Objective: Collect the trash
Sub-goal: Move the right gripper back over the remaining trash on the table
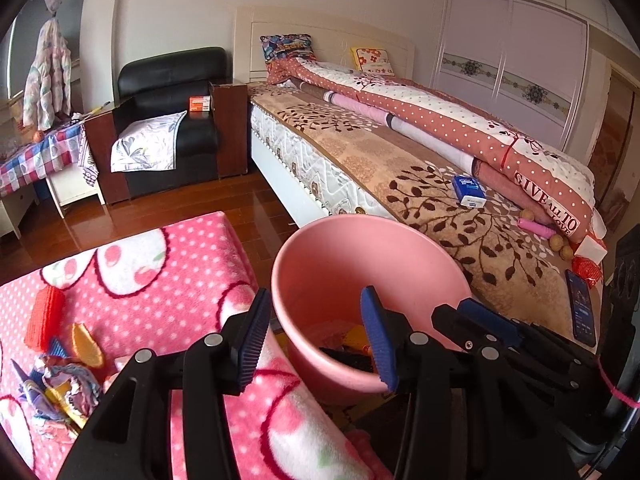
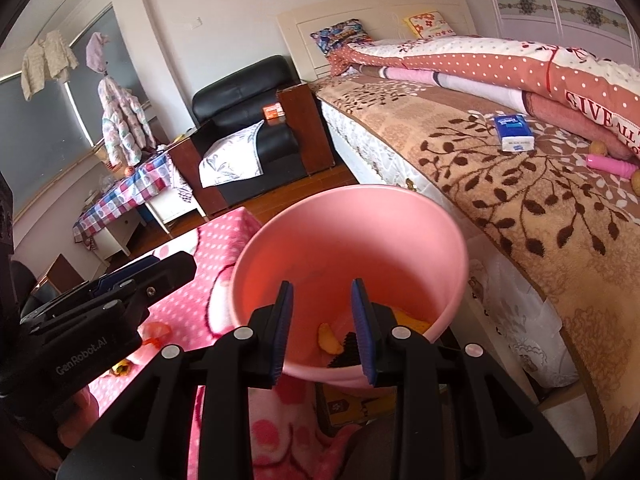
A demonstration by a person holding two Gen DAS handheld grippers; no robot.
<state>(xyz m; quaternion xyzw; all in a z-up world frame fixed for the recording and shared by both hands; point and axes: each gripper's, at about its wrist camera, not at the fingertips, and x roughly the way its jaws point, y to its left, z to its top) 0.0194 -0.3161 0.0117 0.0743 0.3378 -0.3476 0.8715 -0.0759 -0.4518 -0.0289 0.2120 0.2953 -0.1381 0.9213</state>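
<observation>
The pink bin [image 1: 372, 280] is standing on the floor between the pink dotted blanket [image 1: 160, 280] and the bed [image 1: 400, 168], with a yellow peel [image 2: 330, 338] and some dark scraps lying at its bottom. In the left wrist view the left tool [image 1: 316, 340] is hanging over the bin's near rim with its jaws spread wide and nothing between the blue pads [image 1: 252, 344]; the right tool [image 1: 480, 320] is showing at 3 o'clock of it. In the right wrist view the right tool [image 2: 322, 332] is hovering over the bin's mouth, its jaws parted with nothing in them, and the left tool [image 2: 120, 292] is sitting at 9 o'clock. More litter is lying on the blanket at 8 o'clock of the bin: an orange knitted roll [image 1: 44, 316], a yellow slice [image 1: 86, 344] and crumpled wrappers [image 1: 60, 388]. On the bed, at 2 o'clock of the bin, a blue tissue pack [image 1: 468, 192], a pink tube [image 1: 536, 226] and a phone [image 1: 580, 308] are resting beside the rolled quilt [image 1: 440, 100]. A black armchair [image 1: 172, 120] is standing at 11 o'clock.
</observation>
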